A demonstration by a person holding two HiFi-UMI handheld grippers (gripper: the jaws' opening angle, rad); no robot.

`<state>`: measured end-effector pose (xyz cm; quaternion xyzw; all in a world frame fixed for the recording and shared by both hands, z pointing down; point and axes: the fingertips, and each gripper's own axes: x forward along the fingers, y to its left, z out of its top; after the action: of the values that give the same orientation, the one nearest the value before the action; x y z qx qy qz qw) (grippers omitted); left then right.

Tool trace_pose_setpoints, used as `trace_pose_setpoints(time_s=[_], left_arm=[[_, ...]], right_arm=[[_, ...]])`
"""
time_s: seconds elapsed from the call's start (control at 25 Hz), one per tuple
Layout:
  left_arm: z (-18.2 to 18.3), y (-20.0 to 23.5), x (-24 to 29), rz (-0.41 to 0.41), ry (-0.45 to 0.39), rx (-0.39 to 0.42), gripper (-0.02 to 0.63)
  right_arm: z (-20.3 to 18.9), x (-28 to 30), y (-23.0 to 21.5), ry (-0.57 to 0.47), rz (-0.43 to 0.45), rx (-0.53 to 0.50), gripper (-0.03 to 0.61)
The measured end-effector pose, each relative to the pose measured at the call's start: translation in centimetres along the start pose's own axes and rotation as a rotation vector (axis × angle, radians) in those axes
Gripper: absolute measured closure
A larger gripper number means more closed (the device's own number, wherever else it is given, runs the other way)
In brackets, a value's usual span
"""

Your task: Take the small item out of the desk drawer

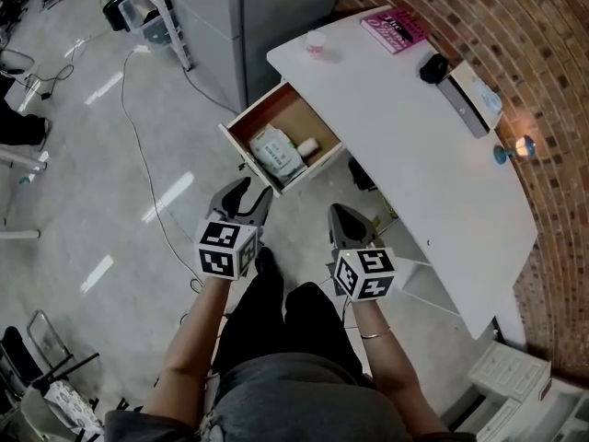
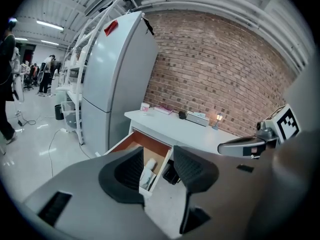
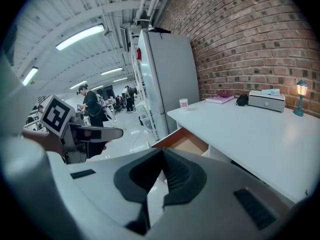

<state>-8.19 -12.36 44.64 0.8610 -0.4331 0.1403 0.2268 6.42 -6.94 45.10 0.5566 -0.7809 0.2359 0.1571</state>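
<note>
Small white item [image 1: 307, 145] in open drawer [image 1: 289, 114]

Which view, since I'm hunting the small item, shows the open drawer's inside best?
The head view: it looks down into the drawer, showing a white packet and a small white item. The left gripper view shows it partly behind the tongs of the left gripper; the right gripper view shows only its wooden side, contents hidden.

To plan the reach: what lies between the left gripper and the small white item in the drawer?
Head view: the drawer's front panel, then a white-green packet, lie between left gripper and small white item.
</note>
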Motion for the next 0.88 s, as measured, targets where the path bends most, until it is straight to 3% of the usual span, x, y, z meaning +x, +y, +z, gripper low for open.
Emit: trace_pose_setpoints(time_s=[0.88], left_arm=[[-3.5,0.3,15.3,-0.054,0.170,0.078,0.428]], right_arm=[[-4.6,7.5,-5.7,0.099,-0.038,0.086,0.574]])
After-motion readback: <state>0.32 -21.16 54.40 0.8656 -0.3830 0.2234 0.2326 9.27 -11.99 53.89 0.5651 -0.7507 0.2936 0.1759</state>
